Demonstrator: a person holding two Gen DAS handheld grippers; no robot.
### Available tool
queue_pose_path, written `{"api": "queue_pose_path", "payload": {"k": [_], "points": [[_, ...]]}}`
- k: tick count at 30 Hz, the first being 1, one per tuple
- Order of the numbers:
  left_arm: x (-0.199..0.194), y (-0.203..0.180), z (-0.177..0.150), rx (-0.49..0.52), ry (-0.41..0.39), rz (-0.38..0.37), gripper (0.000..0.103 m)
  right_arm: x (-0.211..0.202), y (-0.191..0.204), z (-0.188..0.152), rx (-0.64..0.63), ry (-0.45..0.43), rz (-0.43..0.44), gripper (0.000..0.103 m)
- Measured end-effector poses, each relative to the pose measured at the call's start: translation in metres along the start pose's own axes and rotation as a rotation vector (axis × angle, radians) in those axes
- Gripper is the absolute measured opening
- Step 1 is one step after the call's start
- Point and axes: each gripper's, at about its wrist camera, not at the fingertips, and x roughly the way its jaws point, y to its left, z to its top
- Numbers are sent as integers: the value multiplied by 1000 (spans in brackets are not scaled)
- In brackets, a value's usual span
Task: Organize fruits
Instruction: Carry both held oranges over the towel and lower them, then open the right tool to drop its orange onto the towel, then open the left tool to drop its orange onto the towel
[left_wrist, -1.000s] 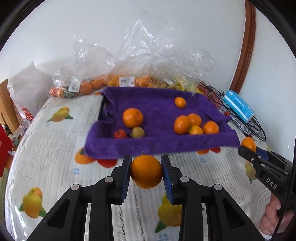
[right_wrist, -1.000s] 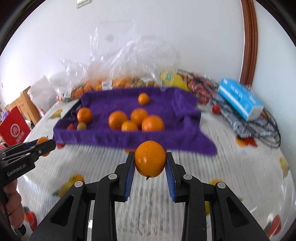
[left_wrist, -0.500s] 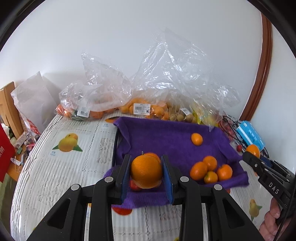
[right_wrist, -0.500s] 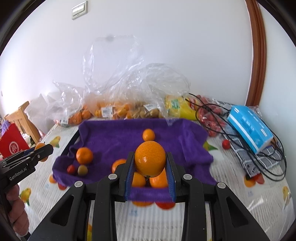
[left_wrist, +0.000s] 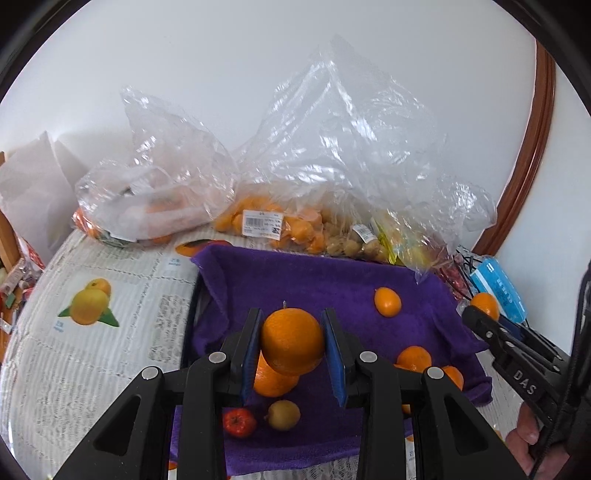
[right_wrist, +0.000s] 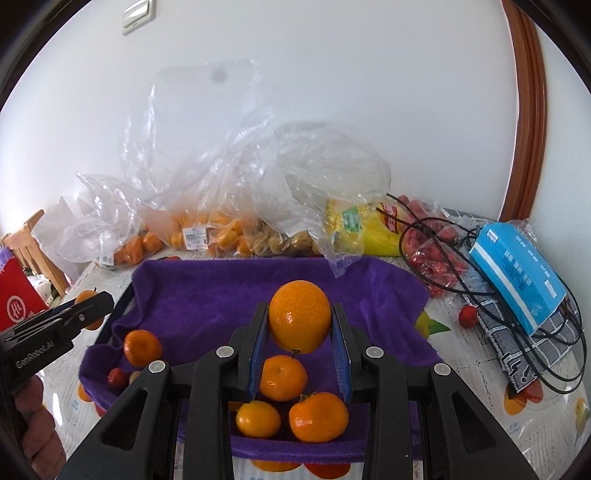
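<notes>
My left gripper (left_wrist: 291, 341) is shut on a large orange (left_wrist: 292, 341), held above the left part of a tray lined with a purple towel (left_wrist: 325, 284). My right gripper (right_wrist: 300, 321) is shut on another orange (right_wrist: 300, 315), above the tray's right part (right_wrist: 229, 291). On the towel lie several oranges, among them one below the left jaws (left_wrist: 273, 380), a small one further back (left_wrist: 387, 302) and a cluster (right_wrist: 282, 376) under the right jaws, plus a small red fruit (left_wrist: 239, 421) and a greenish one (left_wrist: 283, 414). Each gripper shows in the other's view, the right one (left_wrist: 484, 314) and the left one (right_wrist: 92, 306).
Clear plastic bags of oranges and small fruit (left_wrist: 273, 221) line the wall behind the tray. A yellow packet (right_wrist: 362, 230), a bag of red fruit (right_wrist: 428, 243), black cables, a blue box (right_wrist: 517, 273) and a loose red fruit (right_wrist: 467, 315) lie to the right. A fruit-print tablecloth (left_wrist: 92, 332) covers the table.
Both grippers have carried their oranges forward from in front of the tray to above the purple towel. The bags at the wall loom larger.
</notes>
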Motion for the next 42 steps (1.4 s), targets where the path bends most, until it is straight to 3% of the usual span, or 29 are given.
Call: {"api": "queue_pose_path", "payload": {"k": [13, 27, 29, 35, 42], "points": [[27, -5, -23, 19, 71, -21, 31, 50, -5, -27, -11, 124, -24, 32], [26, -5, -25, 6, 54, -39, 31, 48, 2, -30, -44, 104, -33, 32], [26, -6, -26, 6, 55, -39, 31, 46, 4, -30, -61, 98, -42, 36], [25, -7, -25, 2, 53, -44, 44, 39, 5, -28, -68, 74, -40, 44], [20, -9, -23, 18, 40, -38, 55, 32, 4, -25, -60, 54, -36, 47]]}}
